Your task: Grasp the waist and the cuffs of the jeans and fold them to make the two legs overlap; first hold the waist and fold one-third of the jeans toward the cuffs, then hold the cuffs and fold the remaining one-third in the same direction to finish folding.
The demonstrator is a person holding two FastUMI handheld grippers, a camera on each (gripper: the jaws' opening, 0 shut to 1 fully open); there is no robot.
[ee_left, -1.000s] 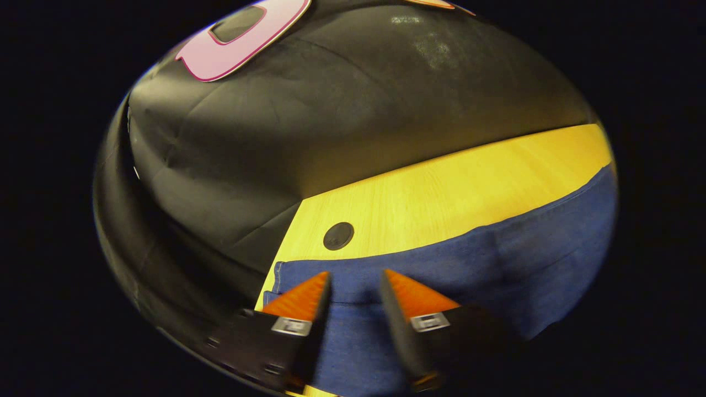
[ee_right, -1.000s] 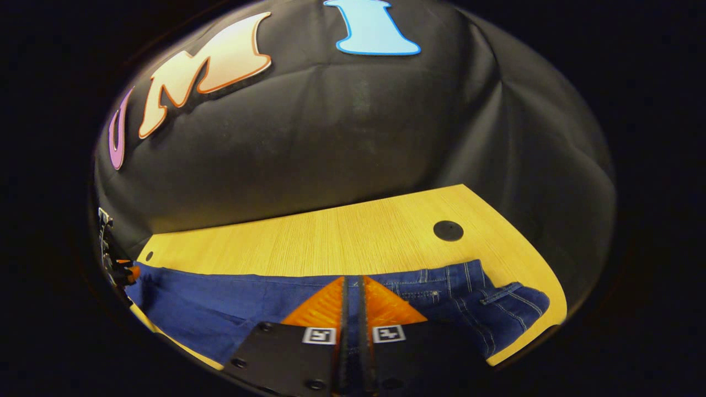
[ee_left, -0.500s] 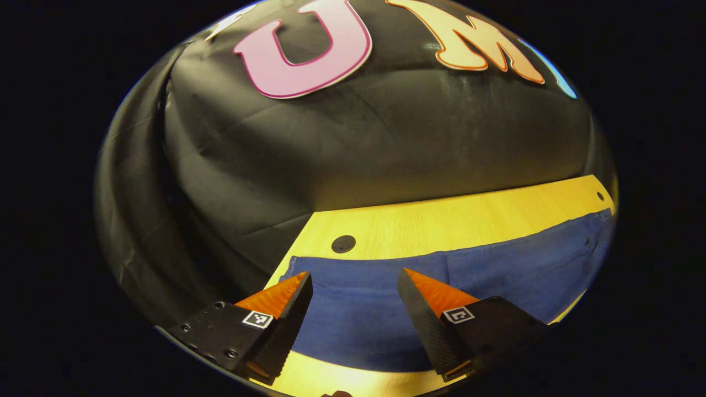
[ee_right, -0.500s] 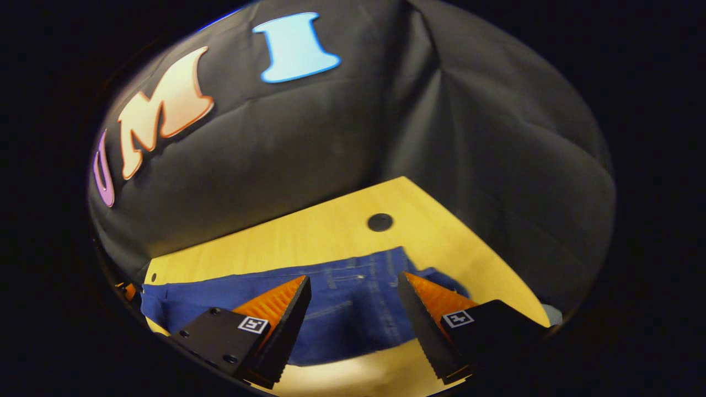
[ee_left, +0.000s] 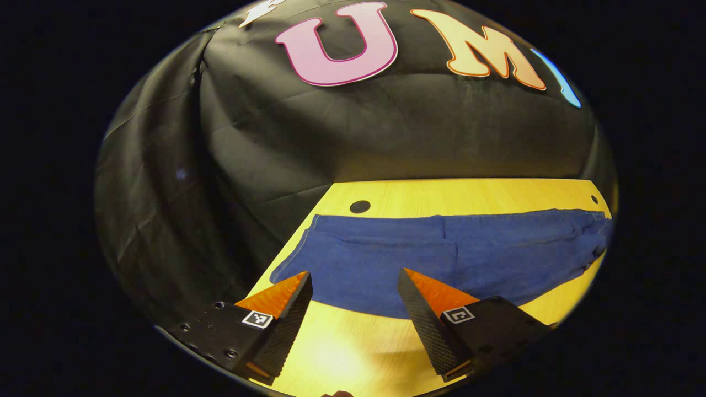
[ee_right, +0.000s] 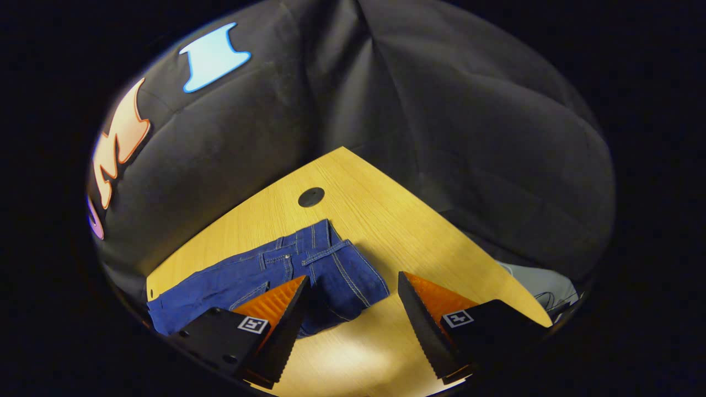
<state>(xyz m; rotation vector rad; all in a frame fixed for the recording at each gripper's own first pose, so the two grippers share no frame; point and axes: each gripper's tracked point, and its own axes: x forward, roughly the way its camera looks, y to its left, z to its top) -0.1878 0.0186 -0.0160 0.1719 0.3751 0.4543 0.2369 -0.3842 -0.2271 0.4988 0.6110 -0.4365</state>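
Wooden table (ee_left: 441, 190) now carries the jeans (ee_left: 441, 253) lying flat lengthwise, legs overlapped, waist (ee_right: 336, 264) at my right. A second ago my right gripper (ee_right: 353, 292) was pinched shut on denim; both it and the left gripper (ee_left: 356, 289) now hang above, jaws apart and empty. Leg fold looks done; waist fold comes next.
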